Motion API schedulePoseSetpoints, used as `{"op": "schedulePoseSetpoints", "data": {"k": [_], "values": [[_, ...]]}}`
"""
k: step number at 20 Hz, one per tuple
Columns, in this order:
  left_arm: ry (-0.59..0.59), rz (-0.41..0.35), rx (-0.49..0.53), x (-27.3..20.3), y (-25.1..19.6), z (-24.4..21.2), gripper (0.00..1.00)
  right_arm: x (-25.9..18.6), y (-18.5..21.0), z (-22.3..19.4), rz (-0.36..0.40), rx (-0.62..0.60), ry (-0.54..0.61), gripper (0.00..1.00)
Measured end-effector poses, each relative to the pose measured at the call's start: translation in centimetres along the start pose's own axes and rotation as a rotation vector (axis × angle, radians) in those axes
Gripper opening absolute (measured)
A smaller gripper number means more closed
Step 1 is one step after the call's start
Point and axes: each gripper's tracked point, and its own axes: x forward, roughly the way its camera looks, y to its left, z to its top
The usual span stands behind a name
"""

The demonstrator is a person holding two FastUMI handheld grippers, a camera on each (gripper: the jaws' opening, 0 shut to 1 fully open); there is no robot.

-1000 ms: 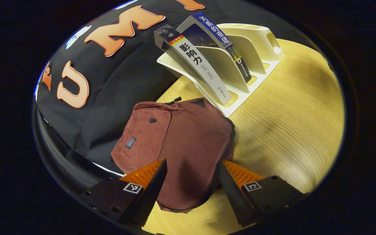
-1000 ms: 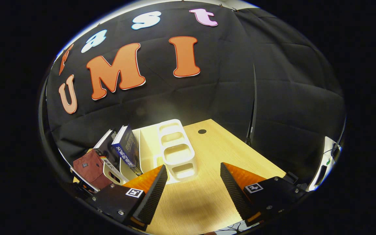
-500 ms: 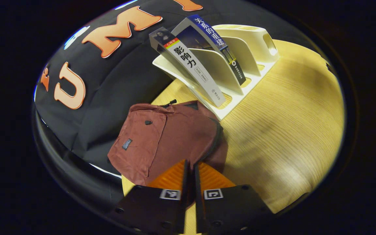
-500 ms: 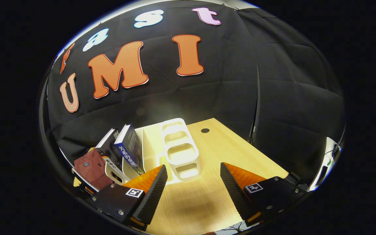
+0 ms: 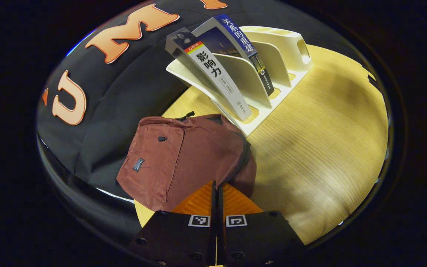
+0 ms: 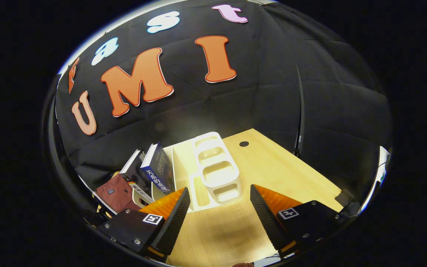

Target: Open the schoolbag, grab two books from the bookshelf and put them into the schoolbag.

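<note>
A maroon schoolbag (image 5: 184,155) lies flat on the wooden table, its black zipper running along the right edge. My left gripper (image 5: 216,185) is shut on that zippered edge at the near corner. Behind the bag, a white slotted bookshelf (image 5: 258,70) holds a grey-spined book (image 5: 213,70) and a blue-spined book (image 5: 243,40), both leaning left. My right gripper (image 6: 219,198) hangs open above the table with nothing between its fingers, facing the bookshelf (image 6: 217,174). To the left of that gripper are the blue book (image 6: 158,168), the grey book (image 6: 133,174) and the schoolbag (image 6: 115,193).
The wooden table (image 5: 321,129) stretches bare to the right of the shelf. A small round hole (image 6: 244,143) sits near the table's far edge. A thin dark cable (image 6: 299,111) hangs down the black cloth wall behind.
My left gripper went from open astride the bag's near corner to shut on its zippered edge, and the corner has bunched up slightly. The right gripper shifted a little and stays open.
</note>
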Motion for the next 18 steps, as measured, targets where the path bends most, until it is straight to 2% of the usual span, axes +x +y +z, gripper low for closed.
{"op": "schedulePoseSetpoints", "data": {"k": [3, 6, 11, 15, 18], "values": [[-0.029, -0.023, 0.005, -1.9, 2.3, 1.2, 0.01, 0.2, 1.8, 0.5, 0.016, -0.043, -0.004, 0.97], [-0.041, -0.051, -0.044, -3.7, 5.6, 1.8, 0.01, 0.1, 4.4, 1.1, 0.050, -0.032, -0.007, 0.97], [-0.099, -0.042, -0.124, -5.6, 14.0, 3.4, 0.01, -0.6, 7.8, 1.0, 0.071, -0.024, -0.006, 0.97], [-0.145, -0.028, -0.127, -4.6, 19.7, 4.5, 0.01, -1.1, 10.4, 0.8, 0.066, -0.050, 0.000, 0.97], [-0.188, -0.030, -0.112, -4.3, 21.7, 5.7, 0.01, -1.5, 13.4, 1.5, 0.083, -0.076, 0.002, 0.97]]}}
